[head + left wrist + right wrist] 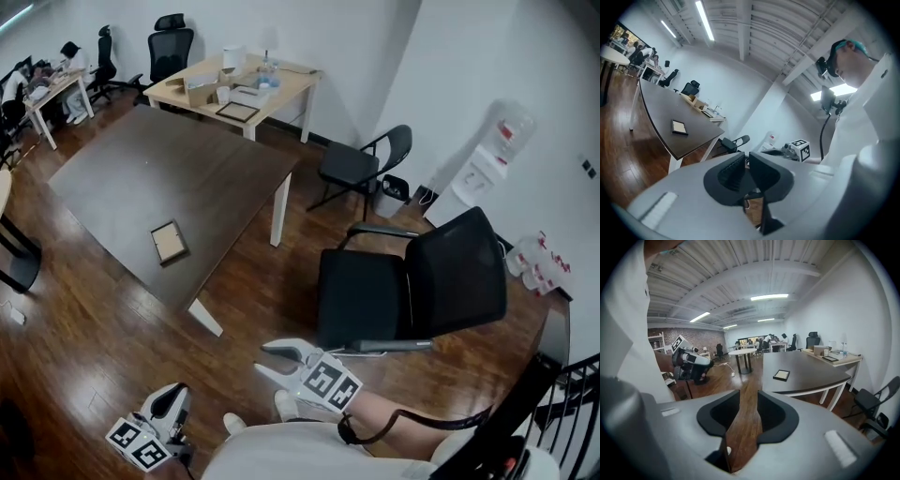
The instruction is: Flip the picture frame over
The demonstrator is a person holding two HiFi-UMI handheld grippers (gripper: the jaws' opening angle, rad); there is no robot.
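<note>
Picture frame (169, 242): flat on the dark surface (141, 159), well ahead of both sets of fingers, untouched. We carry the left gripper (167, 401) clenched on nothing and the right gripper (265, 360) released, empty. We judge the flip not yet begun, hence both held back.

The floor (75, 356) is laid in glossy dark wood planks. At ten o'clock, the table (141, 169) is topped in matt dark wood; the picture frame (169, 242) is faced in matt tan.
</note>
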